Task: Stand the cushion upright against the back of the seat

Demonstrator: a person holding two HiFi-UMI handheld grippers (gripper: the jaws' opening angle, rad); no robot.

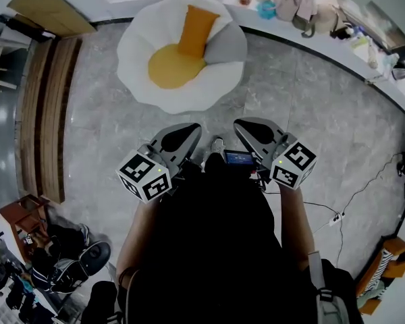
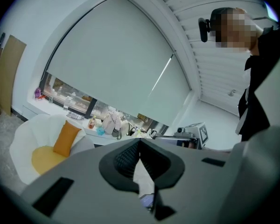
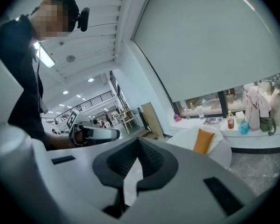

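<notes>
An orange cushion (image 1: 197, 29) stands upright against the back of a white petal-shaped seat (image 1: 142, 52), above its yellow seat pad (image 1: 170, 67). The left gripper view shows the cushion (image 2: 66, 138) far off at lower left; the right gripper view shows the cushion (image 3: 204, 140) at mid right. My left gripper (image 1: 187, 132) and right gripper (image 1: 246, 128) are held side by side close to my body, well short of the seat. Both are shut with nothing between the jaws (image 2: 139, 141) (image 3: 137, 141).
A curved window ledge (image 1: 364, 66) behind the seat carries bags and bottles. A long wooden bench (image 1: 44, 113) runs along the left. A cable (image 1: 354, 193) lies on the floor at right. Shoes and bags (image 1: 74, 258) sit at lower left.
</notes>
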